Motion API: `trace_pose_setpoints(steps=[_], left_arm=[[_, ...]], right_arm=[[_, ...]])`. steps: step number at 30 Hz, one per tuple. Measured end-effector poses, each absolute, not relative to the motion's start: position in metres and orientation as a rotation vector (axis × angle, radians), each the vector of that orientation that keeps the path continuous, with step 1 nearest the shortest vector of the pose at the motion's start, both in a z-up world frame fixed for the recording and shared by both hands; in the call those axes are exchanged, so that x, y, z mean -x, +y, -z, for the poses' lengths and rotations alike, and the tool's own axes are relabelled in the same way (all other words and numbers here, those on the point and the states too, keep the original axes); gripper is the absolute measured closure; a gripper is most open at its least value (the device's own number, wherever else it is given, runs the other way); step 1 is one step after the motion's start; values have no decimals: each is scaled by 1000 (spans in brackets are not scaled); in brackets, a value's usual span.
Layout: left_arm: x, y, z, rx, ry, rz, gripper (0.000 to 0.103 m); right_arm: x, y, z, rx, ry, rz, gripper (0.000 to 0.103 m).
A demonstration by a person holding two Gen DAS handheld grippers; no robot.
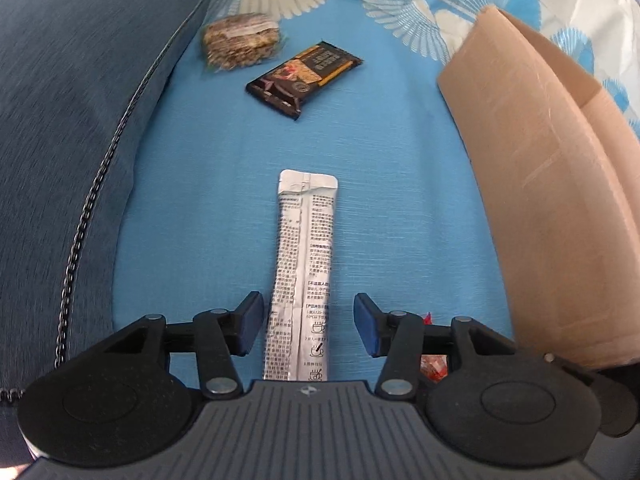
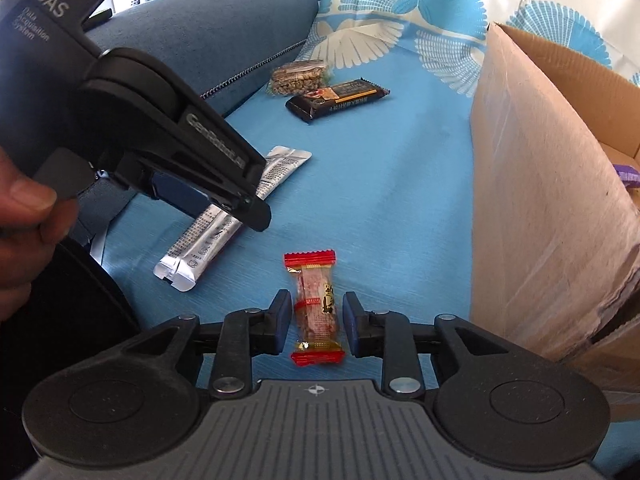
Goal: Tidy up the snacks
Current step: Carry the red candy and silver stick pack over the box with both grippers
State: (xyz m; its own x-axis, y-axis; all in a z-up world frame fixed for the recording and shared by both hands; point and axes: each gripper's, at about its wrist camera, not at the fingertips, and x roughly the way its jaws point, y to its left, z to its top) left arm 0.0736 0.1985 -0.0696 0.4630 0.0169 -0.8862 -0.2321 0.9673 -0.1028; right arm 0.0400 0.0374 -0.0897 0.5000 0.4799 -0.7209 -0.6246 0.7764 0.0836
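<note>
Your left gripper [image 1: 309, 328] stands partly open, angled steeply down over the blue cloth [image 1: 400, 200]. The silver stick sachet [image 1: 302, 272] lies lengthwise between its fingers, with a clear gap on either side; neither pad [image 1: 251, 326] touches it, so nothing is held. In the right wrist view the same left gripper [image 2: 244, 200] hangs above the middle of the sachet [image 2: 208, 240], and your hand [image 2: 24, 208] is on its grip at the left edge. Your right gripper [image 2: 316, 326] is open only a little. The red-ended candy [image 2: 317, 306] lies flat on the cloth between its fingers, lengthwise along them; the pads sit just beside the wrapper with a narrow gap on each side, and no grip is made. The candy [image 1: 434, 364] shows in the left wrist view only as a red scrap behind the right-hand linkage. Further ahead, well apart from both grippers, lie a dark chocolate bar [image 1: 304, 78] and, just beyond it, a clear-wrapped grain bar [image 1: 240, 40], near the dark blue cushion [image 1: 80, 100]. The open cardboard box [image 2: 540, 200] stands to the right of both grippers; a purple item [image 2: 628, 176] shows inside it.
</note>
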Motion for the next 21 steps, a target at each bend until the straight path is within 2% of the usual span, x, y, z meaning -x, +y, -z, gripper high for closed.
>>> trace_pose_setpoints(steps=[9,10,11,13,21], left_arm=[[-78,187,73,121,1087,-173,52],[-78,187,73,114,1087,-175,55],[-78,186,73,108,1085,-176,60],[-77,186,72,102,1080,-174,66],[-67,186,65,131,1042,-170,75]], right_arm=[[-36,37,91,229,785,-676,74],[-36,37,91,233,782,-676,75],[-36,37,92,236,780,-675,80],[-35,37,91,237,777,-674,82],[-33,30,82,205,713,-655,85]])
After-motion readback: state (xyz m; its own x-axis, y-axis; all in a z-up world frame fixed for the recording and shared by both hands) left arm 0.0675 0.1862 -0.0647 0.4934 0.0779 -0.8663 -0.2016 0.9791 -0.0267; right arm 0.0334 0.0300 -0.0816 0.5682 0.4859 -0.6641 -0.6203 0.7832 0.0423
